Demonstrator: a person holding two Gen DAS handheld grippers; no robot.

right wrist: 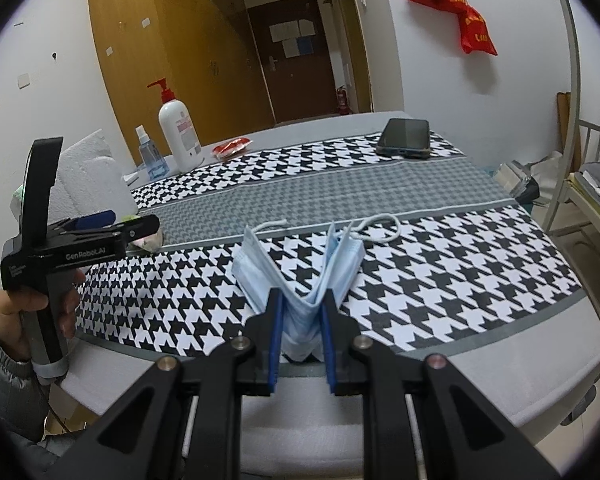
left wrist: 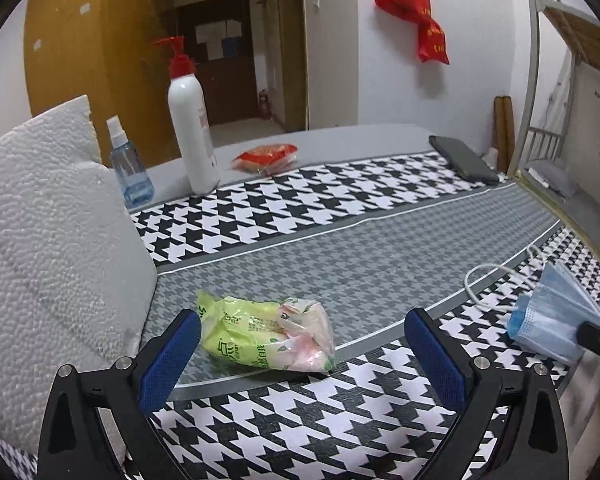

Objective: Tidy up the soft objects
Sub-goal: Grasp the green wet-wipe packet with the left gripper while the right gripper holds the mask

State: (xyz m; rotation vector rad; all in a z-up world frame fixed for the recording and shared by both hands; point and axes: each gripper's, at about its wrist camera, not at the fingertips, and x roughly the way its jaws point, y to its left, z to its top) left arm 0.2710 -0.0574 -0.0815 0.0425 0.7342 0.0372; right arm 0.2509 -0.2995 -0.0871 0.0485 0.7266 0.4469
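while the work looks only half begun, i judge that nothing is sorted yet. starting from the left, the white foam block (left wrist: 48, 216) lies at the table edge, and beside it my left gripper (left wrist: 300, 344) has its fingers wide apart, with the green tissue pack (left wrist: 260, 336) lying on the cloth between them, not yet pinched. further right, my right gripper (right wrist: 300, 320) is clamped on the blue face masks (right wrist: 300, 276), a folded bundle held just above the houndstooth tablecloth (right wrist: 440, 264), its white ear loops hanging to the far side. so one soft thing is in hand, one waits, and the small red packet (left wrist: 266, 156) at the back is untouched; where they should go, i cannot tell.

the left wrist view shows the tissue pack fully, which in the right wrist view is nearly hidden behind the left tool. the right wrist view shows the clamp on the masks, and the phone (right wrist: 404, 138) flat and whole.
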